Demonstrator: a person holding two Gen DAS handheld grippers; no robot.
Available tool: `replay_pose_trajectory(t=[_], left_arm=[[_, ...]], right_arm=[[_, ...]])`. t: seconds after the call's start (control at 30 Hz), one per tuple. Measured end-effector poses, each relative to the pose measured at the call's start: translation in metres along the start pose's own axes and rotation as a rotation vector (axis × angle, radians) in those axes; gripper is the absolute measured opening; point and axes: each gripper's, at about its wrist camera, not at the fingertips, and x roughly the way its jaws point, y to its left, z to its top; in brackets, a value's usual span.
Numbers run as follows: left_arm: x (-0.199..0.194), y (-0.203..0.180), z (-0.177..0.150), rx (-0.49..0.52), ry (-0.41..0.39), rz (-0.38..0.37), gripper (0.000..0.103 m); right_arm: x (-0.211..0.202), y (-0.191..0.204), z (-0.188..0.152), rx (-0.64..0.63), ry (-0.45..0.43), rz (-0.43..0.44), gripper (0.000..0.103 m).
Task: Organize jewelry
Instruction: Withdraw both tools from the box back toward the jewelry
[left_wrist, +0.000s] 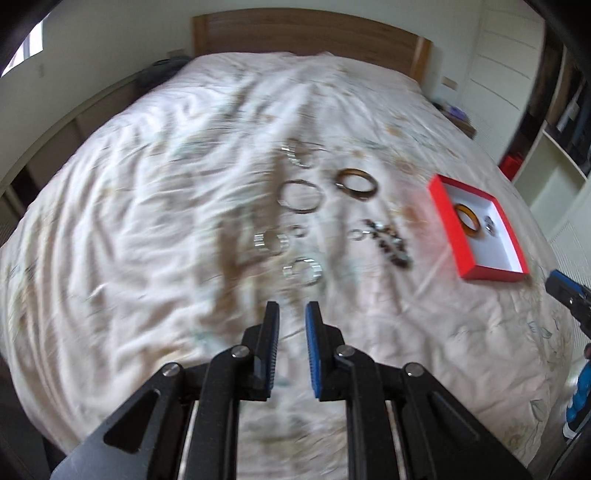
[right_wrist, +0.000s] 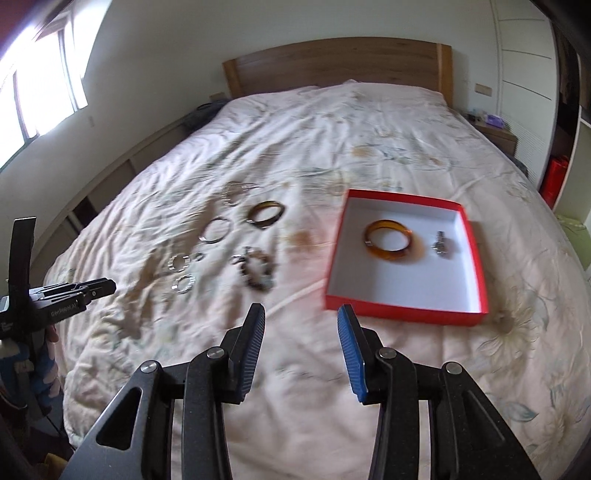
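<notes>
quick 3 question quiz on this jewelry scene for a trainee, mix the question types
1. True or false: the red box holds nothing.
2. Multiple choice: the beaded bracelet lies (A) in the box, (B) on the bed left of the box, (C) between the fingers of the right tool.
3. Fill in: both the right tool and the left tool are ____ and hold nothing.

Key
1. False: an amber bangle and a small silver piece lie inside.
2. B
3. open
</notes>
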Motion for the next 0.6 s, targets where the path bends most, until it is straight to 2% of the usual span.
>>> replay_pose_trajectory(t=[0.17,0.27,0.6], left_arm=[[-0.015,0.024,-0.011,-0.031,-0.032,0.029,0.014],[-0.016,0.028,-0.015,-0.047,-0.033,0.017,0.014],[0.018,0.026,-0.010,-0.059,0.023,-0.041,0.014]], right_arm=[[-0.008,0.024,-0.006,-0.034,0.000,0.022,0.041],[-0.008,0.032,-0.007,-0.045,0.005,0.029,0.041],[0.022,0.039,-0.003,-0.053,0.062,0.048,0.041]])
